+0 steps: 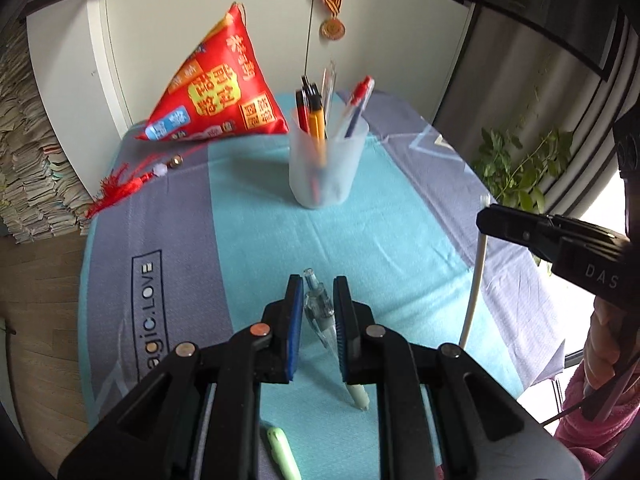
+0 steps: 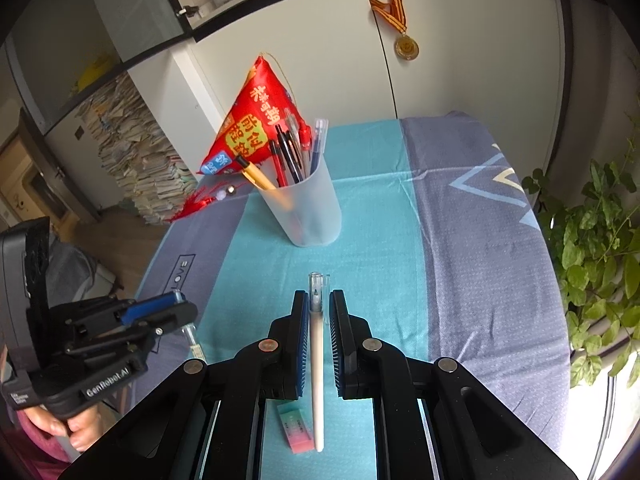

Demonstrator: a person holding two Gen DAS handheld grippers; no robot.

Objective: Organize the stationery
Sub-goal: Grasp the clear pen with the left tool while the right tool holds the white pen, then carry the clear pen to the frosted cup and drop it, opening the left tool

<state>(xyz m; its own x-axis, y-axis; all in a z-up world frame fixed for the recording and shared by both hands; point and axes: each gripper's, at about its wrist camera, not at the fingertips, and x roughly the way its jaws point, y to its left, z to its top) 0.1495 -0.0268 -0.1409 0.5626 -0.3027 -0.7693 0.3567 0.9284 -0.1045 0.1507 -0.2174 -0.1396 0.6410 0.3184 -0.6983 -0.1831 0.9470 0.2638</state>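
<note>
At 12 o'clock from both grippers stands the translucent pen cup. The right gripper holds a white gel pen lifted, its long axis pointing at the cup, jaws narrowly apart around it. The left gripper, marked "GenRobot.AI", seems closed on a clear pen; the tablecloth reads "agic.LOVE".

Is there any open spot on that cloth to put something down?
Yes: the teal strip between the pen cup and the grippers, and the purple band toward the plant. Crowded: behind the cup by the red pouch, and near the eraser.
</note>
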